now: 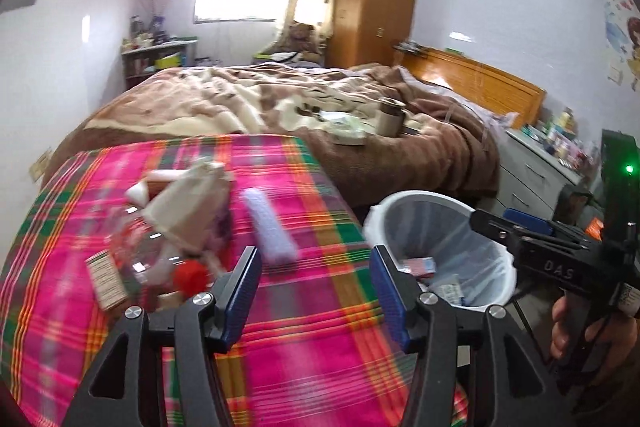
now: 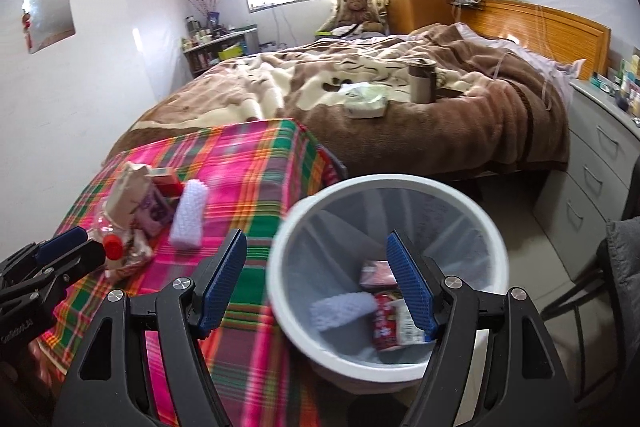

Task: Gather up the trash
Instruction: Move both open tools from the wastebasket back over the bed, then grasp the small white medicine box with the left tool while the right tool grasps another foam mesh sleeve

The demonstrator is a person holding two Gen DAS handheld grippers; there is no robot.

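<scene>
Part of the trash is already in the white bin (image 2: 386, 187), beside the table's right edge: a red packet (image 2: 386, 323), a white roll (image 2: 344, 309) and a small box are seen inside. A cluster remains near the left edge of the plaid-covered table (image 1: 280, 307): a paper bag (image 1: 192, 195), a red-capped bottle (image 1: 160, 259) and a white knitted roll (image 1: 270, 229), blurred and overlapping. The left gripper (image 1: 316, 291) and the right gripper (image 2: 316, 287) are held apart and empty.

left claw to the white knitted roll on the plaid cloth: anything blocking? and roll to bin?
Nothing visible blocks either leg. The left claw is open and empty, with bare plaid cloth between it and the white knitted roll. The trash pile lies beside the roll, off that line. The bin stands past the table edge, mouth uncovered.
</scene>
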